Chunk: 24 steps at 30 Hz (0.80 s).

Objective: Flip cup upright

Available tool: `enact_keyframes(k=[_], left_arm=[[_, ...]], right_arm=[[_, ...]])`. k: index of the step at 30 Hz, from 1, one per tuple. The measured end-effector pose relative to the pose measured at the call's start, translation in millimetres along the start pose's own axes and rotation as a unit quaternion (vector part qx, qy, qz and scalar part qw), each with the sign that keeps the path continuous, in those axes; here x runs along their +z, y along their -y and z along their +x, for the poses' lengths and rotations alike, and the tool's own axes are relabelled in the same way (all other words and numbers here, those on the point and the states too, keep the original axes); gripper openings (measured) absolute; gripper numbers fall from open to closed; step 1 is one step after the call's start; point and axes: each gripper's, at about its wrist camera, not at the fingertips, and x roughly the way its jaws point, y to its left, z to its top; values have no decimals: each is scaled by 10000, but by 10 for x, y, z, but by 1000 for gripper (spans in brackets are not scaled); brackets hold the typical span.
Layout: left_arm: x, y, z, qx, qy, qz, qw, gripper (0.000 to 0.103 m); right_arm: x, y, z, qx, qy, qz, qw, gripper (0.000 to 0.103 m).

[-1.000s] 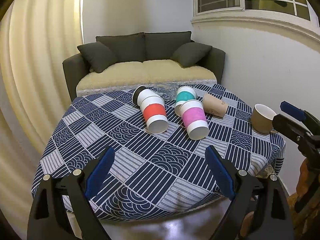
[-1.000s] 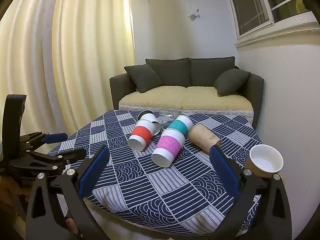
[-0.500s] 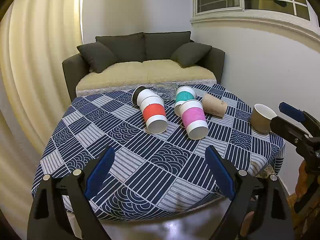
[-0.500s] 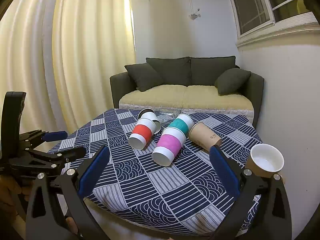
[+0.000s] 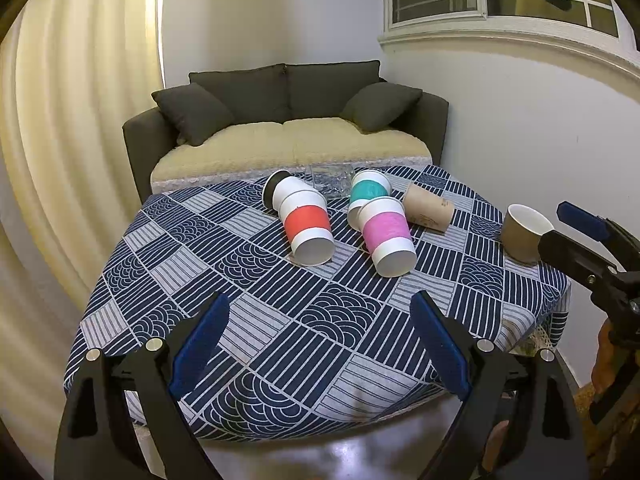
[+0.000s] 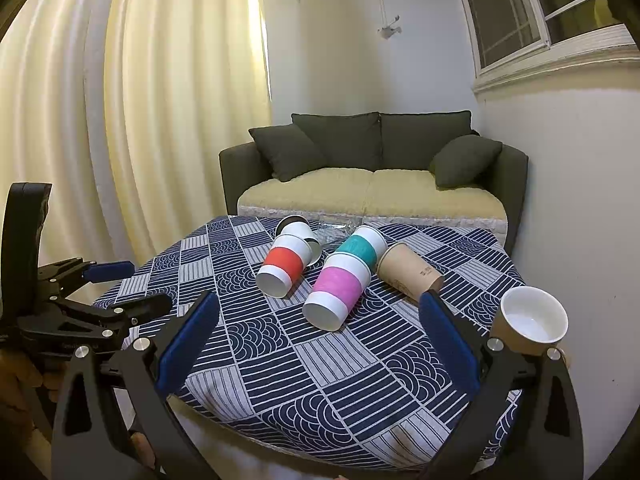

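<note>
- Between the two pairs of tongs, the desk point(image 5: 256, 320) is sitting under a blue and white patterned cloth.
- The left tongs point(image 5: 320, 338) are hanging over the near edge of the desk, spread wide and pinching nothing.
- The right tongs point(image 6: 318, 336) are hanging over the near right part of the desk, spread wide too, with nothing between them.
- Straight ahead of the left tongs, the red cup point(image 5: 308, 226) is lying on its side with its flat bottom pointing back at the tongs.
- Just to the right of it, the pink cup point(image 5: 388, 236) is lying the same way, well ahead of both pairs of tongs.
- Behind the pink cup, the teal cup point(image 5: 368, 192) is lying down and touching it.
- Behind the red cup, a black and white cup point(image 5: 280, 192) is lying down too, touching the red one.
- To the right of the pink cup, the brown cup point(image 5: 428, 210) is lying on its side.
- Far to the right of the left tongs, a short brown cup point(image 6: 528, 320) is standing up near the desk edge, close by the right finger of the right tongs.
- Something clear and crinkly point(image 5: 328, 178) is lying between the far cups.
- Past the desk, a dark sofa point(image 5: 288, 120) with a yellow seat cover is standing against the wall.
</note>
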Motion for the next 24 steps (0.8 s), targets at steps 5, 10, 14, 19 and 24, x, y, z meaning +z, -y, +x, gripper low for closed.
enact_keyframes(k=[5, 10, 14, 19, 24], left_arm=[[-2, 9, 10, 8, -22, 23, 10000, 90], [-6, 11, 27, 16, -52, 23, 10000, 90], [-17, 14, 51, 16, -100, 32, 9999, 90], [-19, 5, 69, 56, -108, 32, 9999, 90], [-18, -34, 117, 89, -126, -15, 9999, 90]], right_arm=[[3, 9, -7, -20, 1, 8, 10000, 98], [7, 3, -4, -17, -32, -5, 10000, 98], [16, -5, -2, -29, -43, -5, 10000, 98], [32, 17, 6, -91, -34, 42, 9999, 98], [9, 55, 130, -170, -256, 49, 9995, 98]])
